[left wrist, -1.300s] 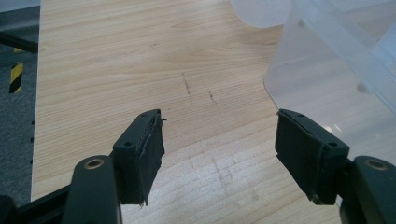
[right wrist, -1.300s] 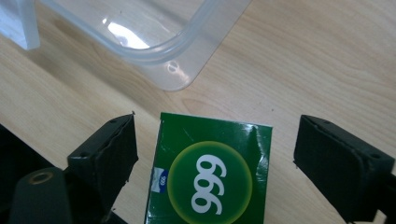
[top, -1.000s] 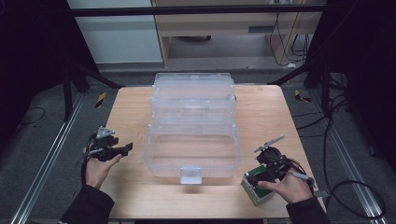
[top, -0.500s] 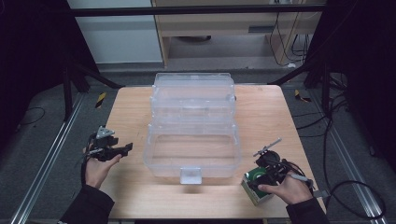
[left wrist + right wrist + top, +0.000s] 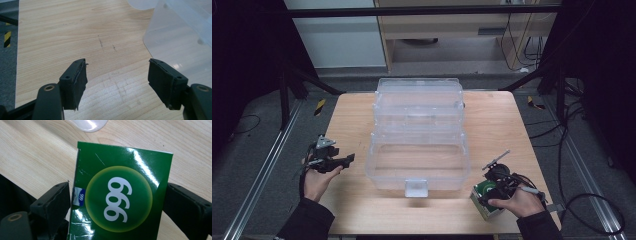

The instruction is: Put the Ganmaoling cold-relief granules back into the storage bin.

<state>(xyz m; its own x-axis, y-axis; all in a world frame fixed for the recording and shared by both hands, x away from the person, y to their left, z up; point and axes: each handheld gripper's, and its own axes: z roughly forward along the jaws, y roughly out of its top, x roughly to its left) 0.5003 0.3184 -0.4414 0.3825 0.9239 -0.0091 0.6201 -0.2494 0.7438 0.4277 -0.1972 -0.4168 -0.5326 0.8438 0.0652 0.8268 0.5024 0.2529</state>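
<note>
A green carton printed "999" [image 5: 130, 160] lies on the wooden table [image 5: 352, 115] near its front right corner, also seen as the green carton [image 5: 482, 199] in the high view. My right gripper [image 5: 117, 202] is open wide and straddles it. The right jaw sits against the carton's edge and the left jaw stands a sliver off it. A hand holds my right gripper [image 5: 490, 189] from below. At the table's left, my left gripper [image 5: 348, 160] is open and holds nothing. Its jaws point toward the clear bin, and bare wood shows between them in the left gripper [image 5: 117, 75] view.
A large clear plastic bin [image 5: 419, 150] with its hinged lid [image 5: 419, 95] open backward takes up the table's middle. A corner of that clear bin [image 5: 180, 37] lies just right of my left jaws. Metal rails and cables run along the floor on both sides.
My right gripper has come down and toward the front, onto the green carton. The carton stays in place. The left gripper has not moved.
</note>
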